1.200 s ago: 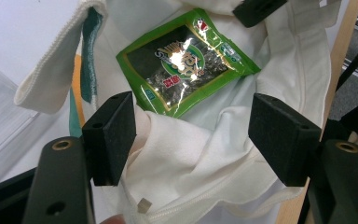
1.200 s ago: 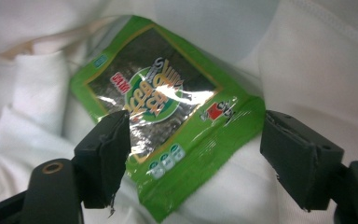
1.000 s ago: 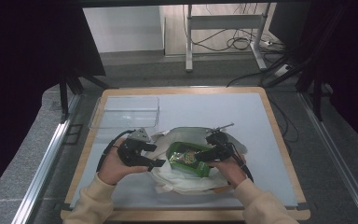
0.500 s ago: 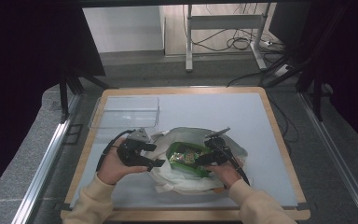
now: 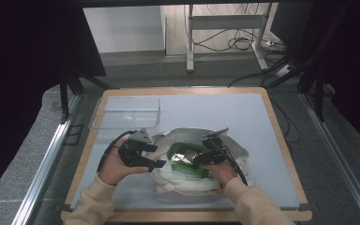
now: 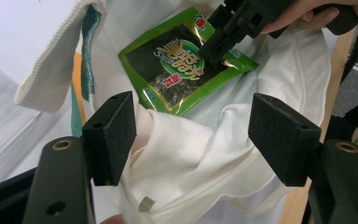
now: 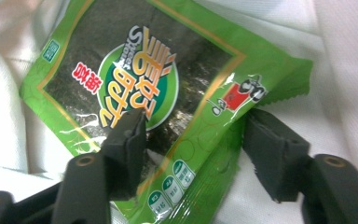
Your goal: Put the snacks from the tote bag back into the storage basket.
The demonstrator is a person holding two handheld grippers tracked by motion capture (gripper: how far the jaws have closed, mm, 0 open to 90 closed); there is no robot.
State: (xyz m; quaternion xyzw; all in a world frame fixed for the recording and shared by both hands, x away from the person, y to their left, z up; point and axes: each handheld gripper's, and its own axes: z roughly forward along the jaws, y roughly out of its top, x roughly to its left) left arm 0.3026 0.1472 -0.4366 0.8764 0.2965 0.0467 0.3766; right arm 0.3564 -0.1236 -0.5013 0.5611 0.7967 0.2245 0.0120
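A green seaweed snack packet (image 5: 183,157) (image 6: 182,70) (image 7: 135,70) lies flat on a crumpled white cloth bag (image 5: 187,183) (image 6: 186,154) at the near middle of the table. My right gripper (image 5: 198,160) (image 7: 196,144) points down at the packet's right end. Its jaws have just been closing and now straddle the packet's corner, one pad over the printed face and the other beside the edge, without a visible squeeze. The left gripper view shows that right gripper (image 6: 219,46) with its tip touching the packet. My left gripper (image 5: 158,160) (image 6: 191,135) stands open over a fold of the bag's left side.
A clear plastic box (image 5: 126,112) stands at the back left of the pale blue table top (image 5: 243,117). A wooden rim (image 5: 281,140) frames the table. Beyond it are a dark floor, metal rails, cables and a stand.
The right gripper has come down and slightly left onto the packet, and its jaws have narrowed around the corner. The left gripper and the bag have stayed put.
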